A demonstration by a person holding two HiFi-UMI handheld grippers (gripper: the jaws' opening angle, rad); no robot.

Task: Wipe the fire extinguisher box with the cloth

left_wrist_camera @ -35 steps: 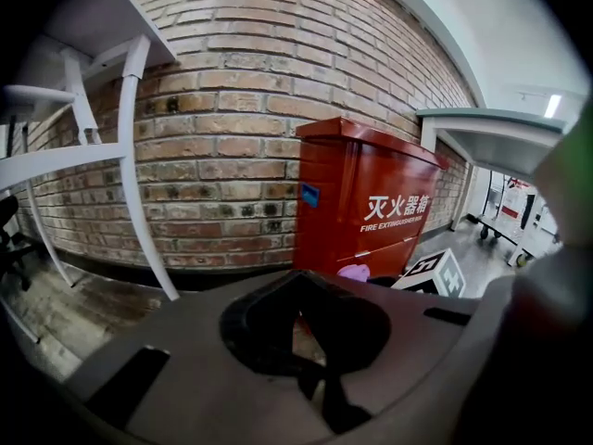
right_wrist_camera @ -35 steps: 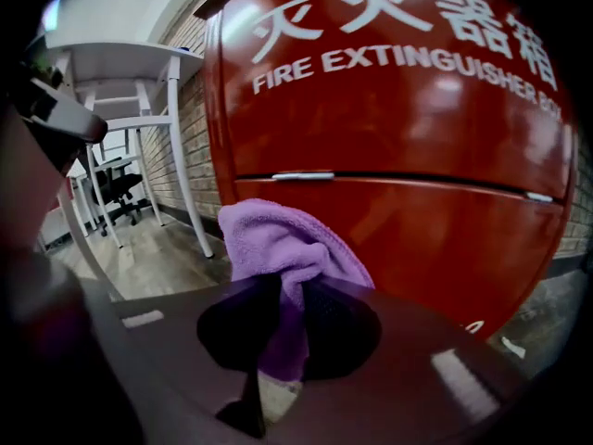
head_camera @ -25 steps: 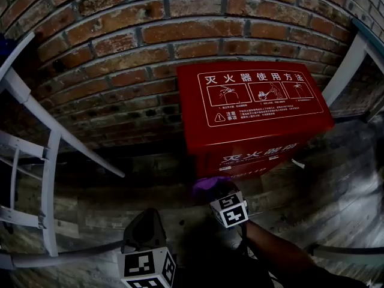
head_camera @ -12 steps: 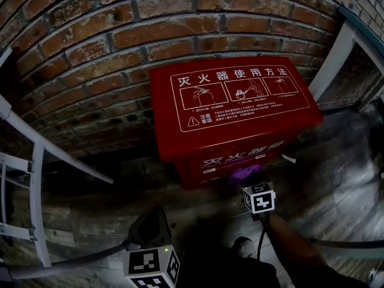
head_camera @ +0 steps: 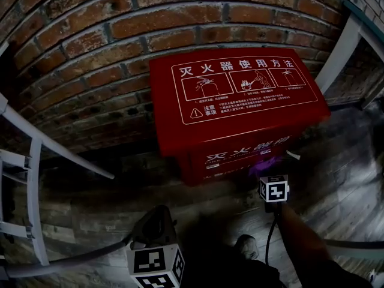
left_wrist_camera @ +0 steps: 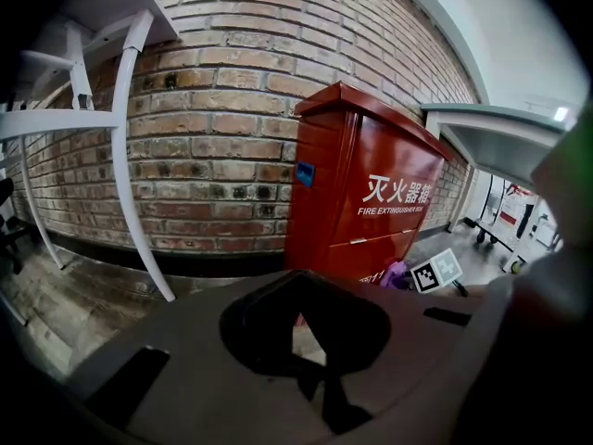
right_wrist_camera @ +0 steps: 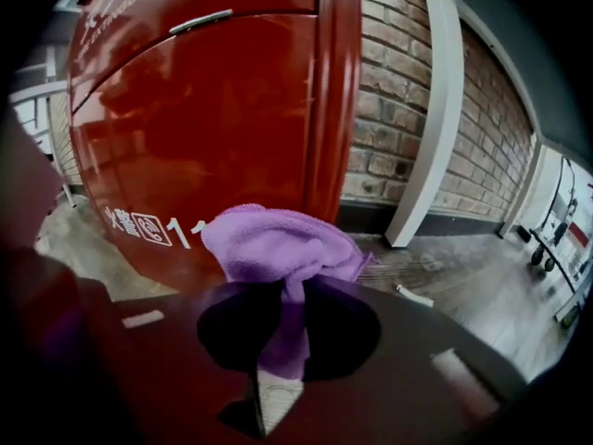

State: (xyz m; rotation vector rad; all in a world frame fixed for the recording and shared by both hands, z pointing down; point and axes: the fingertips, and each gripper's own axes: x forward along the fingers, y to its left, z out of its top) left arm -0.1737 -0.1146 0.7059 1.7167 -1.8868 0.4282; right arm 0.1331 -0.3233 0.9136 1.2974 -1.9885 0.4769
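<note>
The red fire extinguisher box (head_camera: 240,101) stands on the floor against the brick wall, with white instructions printed on its lid. My right gripper (head_camera: 270,174) is shut on a purple cloth (head_camera: 266,163) and holds it at the lower right of the box's front. In the right gripper view, the cloth (right_wrist_camera: 273,244) bunches above the right gripper (right_wrist_camera: 283,290), against the box's red door (right_wrist_camera: 213,128). My left gripper (head_camera: 153,221) hangs low and back from the box, shut on nothing. The left gripper view shows the left gripper (left_wrist_camera: 304,286), the box (left_wrist_camera: 371,193) and the cloth (left_wrist_camera: 397,274).
A brick wall (head_camera: 90,59) runs behind the box. A white metal frame (head_camera: 36,155) stands at the left and a white post (head_camera: 339,47) at the right. The floor is worn wooden planks (head_camera: 90,215). A shoe (head_camera: 245,245) shows between the grippers.
My right gripper has carried the cloth to the right along the lower front of the box. The left gripper has stayed low in about the same place.
</note>
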